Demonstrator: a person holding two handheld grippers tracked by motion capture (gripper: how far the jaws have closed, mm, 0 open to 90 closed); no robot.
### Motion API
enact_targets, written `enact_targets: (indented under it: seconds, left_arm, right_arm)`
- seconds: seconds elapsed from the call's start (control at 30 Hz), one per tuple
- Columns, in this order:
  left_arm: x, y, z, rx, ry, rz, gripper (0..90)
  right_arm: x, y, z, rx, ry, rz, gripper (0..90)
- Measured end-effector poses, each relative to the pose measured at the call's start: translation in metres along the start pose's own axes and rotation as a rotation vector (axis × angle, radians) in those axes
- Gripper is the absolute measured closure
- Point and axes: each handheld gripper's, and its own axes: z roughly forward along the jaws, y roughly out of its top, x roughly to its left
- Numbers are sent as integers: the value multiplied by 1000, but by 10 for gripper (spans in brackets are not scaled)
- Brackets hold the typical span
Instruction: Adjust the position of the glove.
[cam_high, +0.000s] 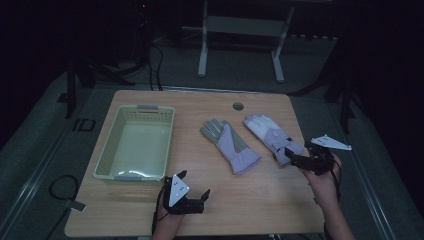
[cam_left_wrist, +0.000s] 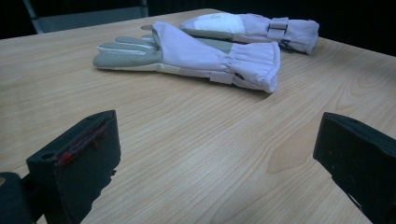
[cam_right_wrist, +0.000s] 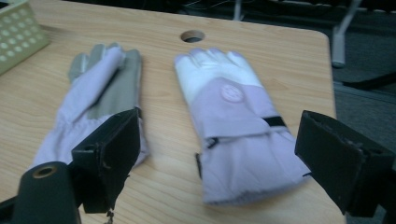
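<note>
On the bench (cam_high: 250, 200), the right tongs (cam_high: 295, 159) are spread at the cuff of the right glove (cam_high: 270, 135), not pinching it. Beside it lies the left glove (cam_high: 230, 145). Left tongs (cam_high: 192, 182) hover spread near the basket (cam_high: 107, 155).

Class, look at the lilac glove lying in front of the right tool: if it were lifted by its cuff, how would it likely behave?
The right glove looks padded and soft, so it would probably droop from the cuff rather than stay flat. Its bulk suggests it is light for its size. The gathered cuff fabric should give the open right tool a fair hold, and lying flat on the table it will not roll.
</note>
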Motion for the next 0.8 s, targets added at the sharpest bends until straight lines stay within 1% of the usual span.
enact_targets:
  seconds: [0.07,0.1,0.13,0.2,0.27,0.33,0.37,0.4,0.47,0.57,0.7,0.73,0.77,0.8]
  left_arm:
    - [0,0,0,-1,-2,1,7]
    - [0,0,0,0,-3,0,7]
    - [0,0,0,0,-3,-1,7]
    - [0,0,0,2,-4,-3,7]
    - [0,0,0,0,-4,-1,7]
    - [0,0,0,1,-5,3,7]
    - [0,0,0,0,-5,2,7]
    - [0,0,0,-1,-4,1,7]
    - [0,0,0,-1,-6,1,7]
    - [0,0,0,-1,-7,2,7]
    - [0,0,0,1,-9,2,7]
    - [0,0,0,1,-9,3,7]
    - [0,0,0,1,-9,4,7]
    - [0,0,0,1,-9,4,7]
  right_arm:
    - [4,6,3,1,23,-14,173]
    - [6,8,4,2,26,-23,181]
    - [8,12,6,3,42,-35,199]
    - [12,16,9,5,53,-49,209]
    - [17,21,14,9,82,-62,223]
    - [21,25,20,4,103,-72,289]
    - [23,28,23,3,130,-65,290]
    - [25,30,26,2,141,-72,297]
    - [31,35,32,12,156,-98,316]
    - [41,42,42,23,178,-119,344]
    - [52,49,55,26,209,-130,365]
    - [54,50,58,27,210,-132,368]
    - [57,52,63,31,225,-133,381]
    - [59,53,66,34,225,-135,383]
